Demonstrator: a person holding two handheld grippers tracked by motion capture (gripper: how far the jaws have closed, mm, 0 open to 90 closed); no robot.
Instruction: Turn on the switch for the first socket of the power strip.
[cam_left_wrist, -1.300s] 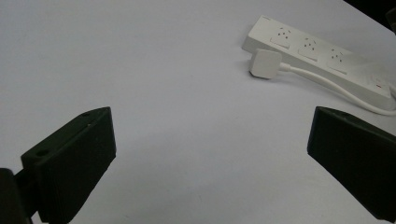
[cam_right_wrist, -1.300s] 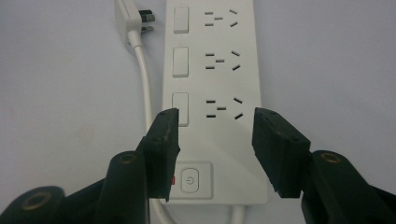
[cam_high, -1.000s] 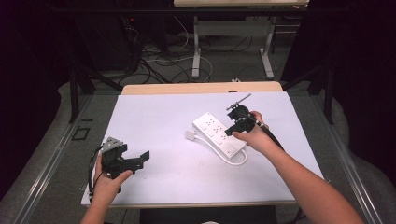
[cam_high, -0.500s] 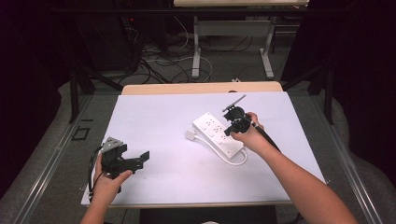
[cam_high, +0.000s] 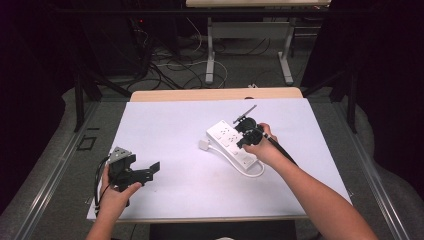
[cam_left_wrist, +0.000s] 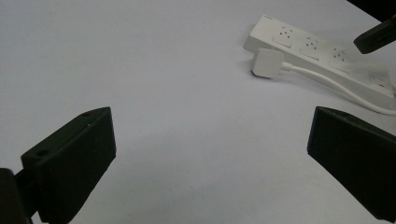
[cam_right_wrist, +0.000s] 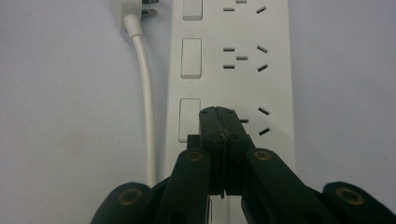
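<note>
Power strip, white, lies right of centre on the white table, its cord and plug alongside. Right gripper: jaws have just been closing, now pressed together with nothing between, tips over the strip beside a rocker switch. Left gripper near the table's front-left edge, jaws wide apart, empty.

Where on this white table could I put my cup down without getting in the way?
Free: the wide strip between the left gripper and the power strip, and the far left corner of the table. Crowded: the right middle, where the shut right gripper sits over the power strip beside its plug and cord.
</note>
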